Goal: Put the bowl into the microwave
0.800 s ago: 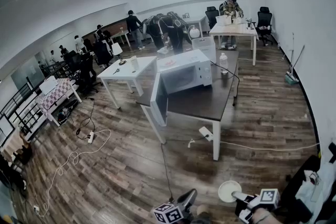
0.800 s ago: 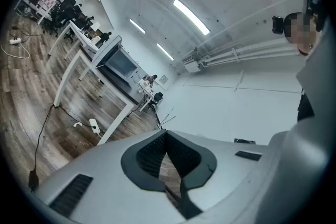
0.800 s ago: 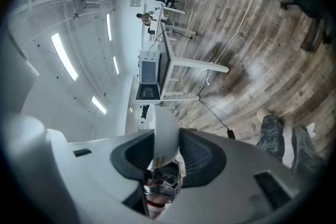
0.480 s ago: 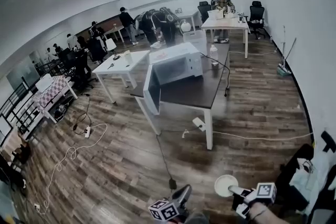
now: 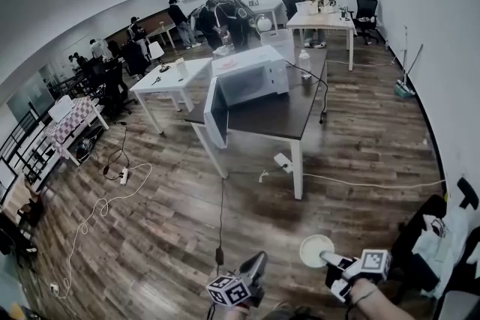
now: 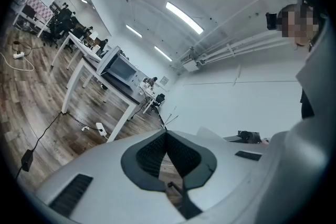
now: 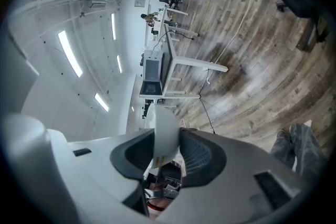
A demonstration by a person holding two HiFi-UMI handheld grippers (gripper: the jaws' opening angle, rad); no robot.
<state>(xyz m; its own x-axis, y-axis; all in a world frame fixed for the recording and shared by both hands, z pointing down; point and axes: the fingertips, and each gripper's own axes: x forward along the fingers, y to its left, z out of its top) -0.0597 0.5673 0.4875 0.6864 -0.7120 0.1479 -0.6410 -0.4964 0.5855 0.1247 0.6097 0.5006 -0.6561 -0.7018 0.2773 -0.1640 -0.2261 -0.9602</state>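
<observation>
Here's the right claw [image 5: 328, 259] with the bowl [image 5: 315, 249] pinched at its rim. The pads press on either side of the thin white wall, so the claw is only partly closed, to that width. It's an edge grip that leaves the bowl out front, likely so it can lead through the opening. The bowl sits at the lower right of the head view, well apart from the microwave [image 5: 251, 77]. That stands on the dark table [image 5: 281, 127] at upper centre, its door [image 5: 215, 112] swung open to the left, ready to receive, I'd say. The left claw [image 5: 257, 266] is at lower centre, tips together and nothing in it. It looks spare, perhaps kept for the door. Open floor [image 5: 165, 251] lies between bowl and table, so carrying comes first.

Against 0.8 s ago, the bowl and both claws sit higher in the frame, with more of them showing. The table and microwave have slid up and a little left. The grip is unchanged, and the door is open as before.
</observation>
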